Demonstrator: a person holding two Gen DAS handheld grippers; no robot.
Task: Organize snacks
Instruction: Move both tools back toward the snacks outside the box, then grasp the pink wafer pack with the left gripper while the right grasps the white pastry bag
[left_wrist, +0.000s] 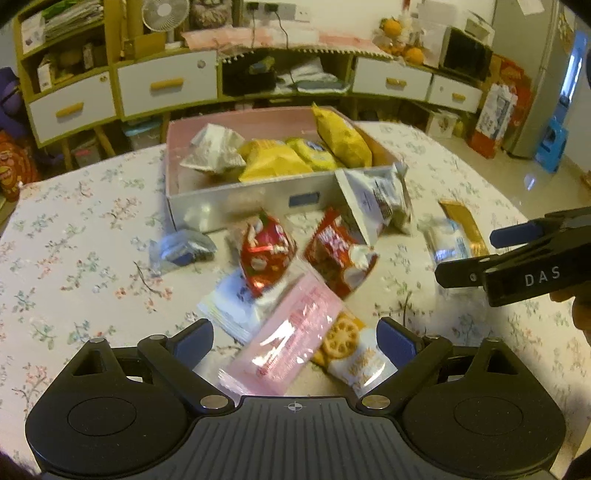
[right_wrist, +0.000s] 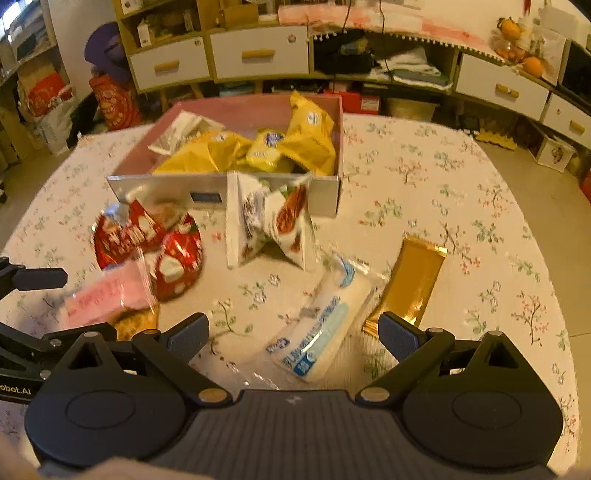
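Left claw (left_wrist: 293, 341): jaws apart, empty, glossy pink plastic wafer packet (left_wrist: 284, 347) between them. Right claw (right_wrist: 293, 338): apart, straddling white-and-blue plastic pouch (right_wrist: 321, 332), likely next pickups.

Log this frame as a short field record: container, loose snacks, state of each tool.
container: open box holding yellow packets
loose on tablecloth: red packets, pink packet, white-blue packet, gold bar
left tool: open, over the pink packet, not gripping
right tool: open, over the white-blue packet, not gripping
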